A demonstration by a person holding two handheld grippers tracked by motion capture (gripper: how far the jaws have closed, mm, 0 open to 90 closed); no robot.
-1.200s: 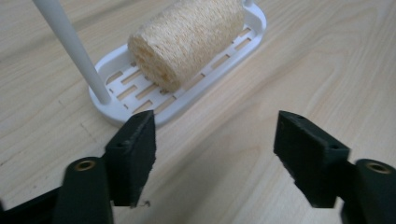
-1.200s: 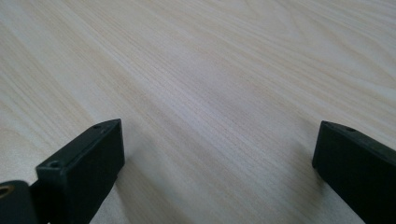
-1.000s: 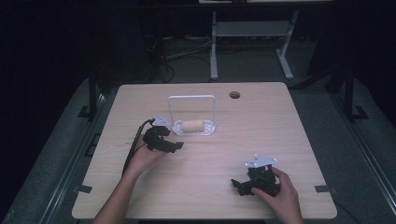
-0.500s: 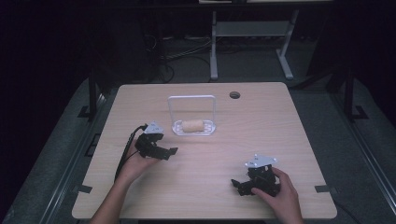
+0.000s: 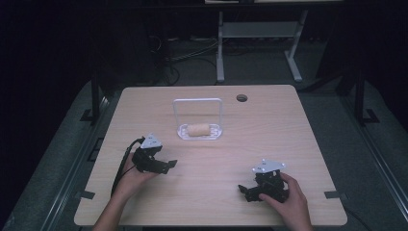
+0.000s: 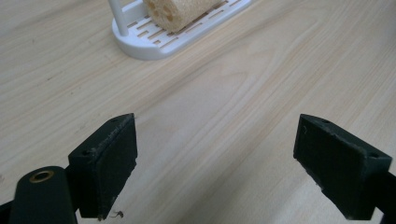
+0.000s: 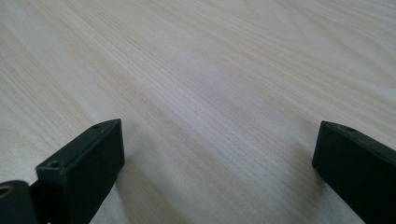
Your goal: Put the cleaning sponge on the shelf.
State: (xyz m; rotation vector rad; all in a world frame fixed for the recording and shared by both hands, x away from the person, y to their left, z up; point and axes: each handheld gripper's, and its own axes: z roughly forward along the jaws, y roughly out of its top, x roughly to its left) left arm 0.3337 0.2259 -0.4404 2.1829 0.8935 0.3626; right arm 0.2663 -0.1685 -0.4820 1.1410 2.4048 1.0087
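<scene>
A tan sponge roll [image 5: 197,129] lies on a white slotted rack [image 5: 211,136] with an upright loop handle, at the table's middle. In the left gripper view the sponge roll [image 6: 177,11] and the rack [image 6: 144,44] sit at the top, well beyond the jaws. My left gripper [image 5: 169,165] is held low over the table's left side, open and empty, its jaws pointing right. My right gripper [image 5: 244,191] rests near the front right, open and empty, over bare wood. In their own views the left gripper [image 6: 217,163] and right gripper [image 7: 217,163] both show wide gaps.
A round cable hole [image 5: 241,98] sits near the table's far edge [image 5: 207,87]. Behind the table stand a white desk frame [image 5: 260,33] and floor cables. A black cable [image 5: 121,166] trails from the left gripper toward the front edge.
My left gripper has drawn back from the rack, toward the front left of the table, staying open. The right gripper has not moved.
</scene>
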